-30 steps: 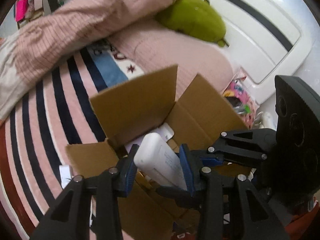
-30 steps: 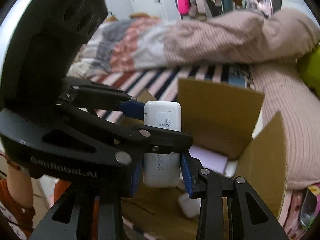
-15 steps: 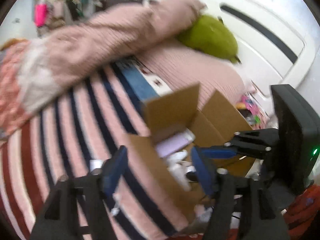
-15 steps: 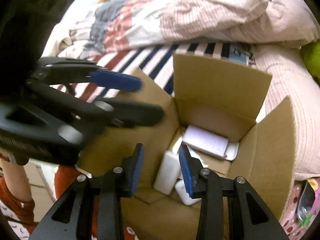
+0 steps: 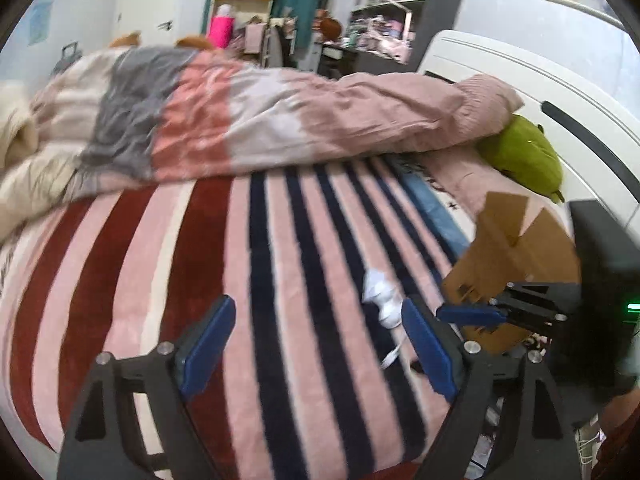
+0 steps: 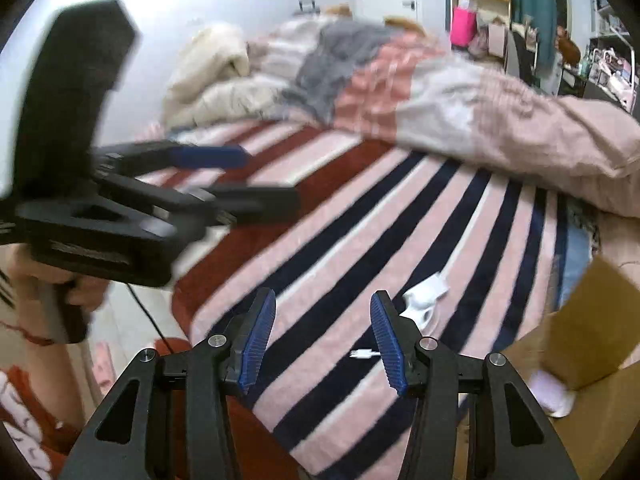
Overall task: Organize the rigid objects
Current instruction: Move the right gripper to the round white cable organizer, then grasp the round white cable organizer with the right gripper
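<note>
Both tools swung off brown cardboard box (image 6: 592, 320) w/ nothing held: left tool (image 5: 316, 344) wide open, right tool (image 6: 322, 336) wide open. White charger w/ cable (image 6: 424, 300) lies on striped bed blanket (image 6: 360, 240), near box. Risk: loose cable snags, soft blanket spoils grip.

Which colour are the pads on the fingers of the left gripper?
Blue. The pads of the left gripper show best in the left wrist view.

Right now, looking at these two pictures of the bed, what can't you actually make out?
- Cardboard box: its inside is hidden by its own flaps in the left view and cut off by the edge in the right view.
- White charger and cable: too small and blurred to identify exactly.
- Left gripper: smeared by motion in the right view.
- Shelf clutter: too distant and small.
</note>
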